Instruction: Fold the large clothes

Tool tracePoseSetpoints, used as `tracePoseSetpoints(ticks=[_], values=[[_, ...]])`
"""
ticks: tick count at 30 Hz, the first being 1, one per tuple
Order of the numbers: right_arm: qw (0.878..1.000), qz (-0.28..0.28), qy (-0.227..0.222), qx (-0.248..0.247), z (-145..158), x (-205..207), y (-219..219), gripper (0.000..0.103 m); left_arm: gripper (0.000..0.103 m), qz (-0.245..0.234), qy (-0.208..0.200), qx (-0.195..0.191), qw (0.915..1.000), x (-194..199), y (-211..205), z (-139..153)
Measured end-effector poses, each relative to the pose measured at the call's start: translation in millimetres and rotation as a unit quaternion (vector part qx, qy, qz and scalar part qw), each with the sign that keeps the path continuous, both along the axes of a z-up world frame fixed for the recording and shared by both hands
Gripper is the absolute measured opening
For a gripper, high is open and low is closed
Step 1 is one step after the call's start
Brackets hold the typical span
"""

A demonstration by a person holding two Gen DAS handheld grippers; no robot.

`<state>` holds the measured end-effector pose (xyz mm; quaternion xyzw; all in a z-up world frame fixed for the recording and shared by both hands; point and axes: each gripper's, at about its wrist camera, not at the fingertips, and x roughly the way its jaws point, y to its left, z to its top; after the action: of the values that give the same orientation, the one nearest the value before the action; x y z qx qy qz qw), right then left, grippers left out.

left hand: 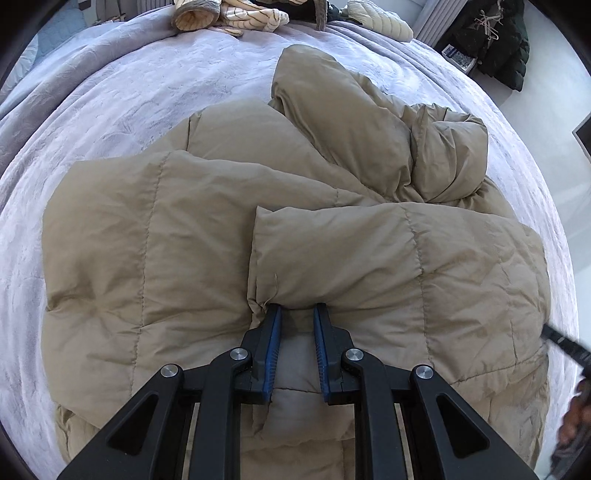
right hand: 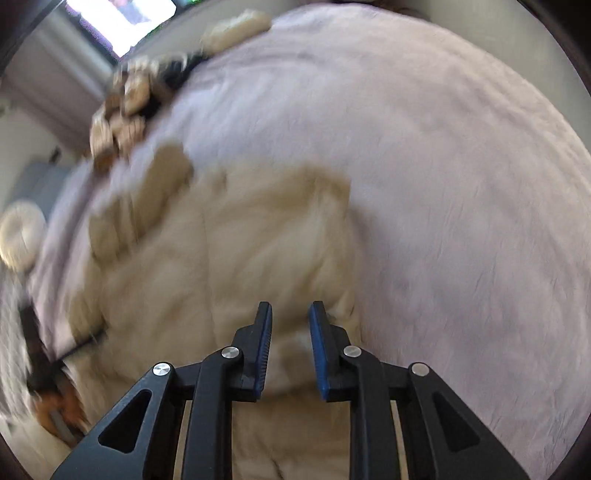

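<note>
The left gripper [left hand: 297,314] stands with its jaws parted, tips pressed against a folded flap of the one tan puffer coat [left hand: 207,236], a ridge of grey lining between them but not pinched. The right gripper [right hand: 290,314] also gapes, empty, above the coat [right hand: 229,258]; that view is motion-blurred, so contact is probably none. The coat lies on the lilac bedspread [left hand: 129,96]. Only the left view shows one bunched sleeve [left hand: 447,158] and two pale garments [left hand: 229,16] heaped beyond.
</note>
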<state>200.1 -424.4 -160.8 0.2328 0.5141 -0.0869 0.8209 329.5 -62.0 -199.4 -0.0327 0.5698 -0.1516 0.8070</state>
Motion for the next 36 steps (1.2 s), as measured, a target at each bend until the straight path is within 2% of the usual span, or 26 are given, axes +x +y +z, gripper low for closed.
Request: tracePoseSetpoints(ticks=[1, 6, 10, 12, 26, 36], values=[[1.000, 0.008, 0.017, -0.016, -13, -1, 5, 0.015, 0.020, -0.003, -0.001, 0.001, 1.0000, 0, 0, -1], [0.999, 0.017, 0.024, -0.038, -31, 6, 10, 0.015, 0.020, -0.004, -0.001, 0.010, 0.9999, -1, -2, 0], [0.999, 0.013, 0.030, -0.036, -18, 4, 8, 0.015, 0.020, 0.009, 0.004, 0.020, 0.9998, -4, -3, 11], [0.999, 0.011, 0.027, -0.027, -10, 3, 5, 0.019, 0.020, 0.009, 0.004, 0.026, 0.9996, -7, -4, 17], [1.000, 0.020, 0.019, 0.015, 15, -23, 13, 0.019, 0.020, 0.019, -0.001, 0.049, 0.9986, -31, -7, 46], [0.999, 0.037, 0.020, 0.032, 31, -40, 22, 0.019, 0.020, 0.024, 0.003, 0.057, 0.9981, -74, -9, 64]])
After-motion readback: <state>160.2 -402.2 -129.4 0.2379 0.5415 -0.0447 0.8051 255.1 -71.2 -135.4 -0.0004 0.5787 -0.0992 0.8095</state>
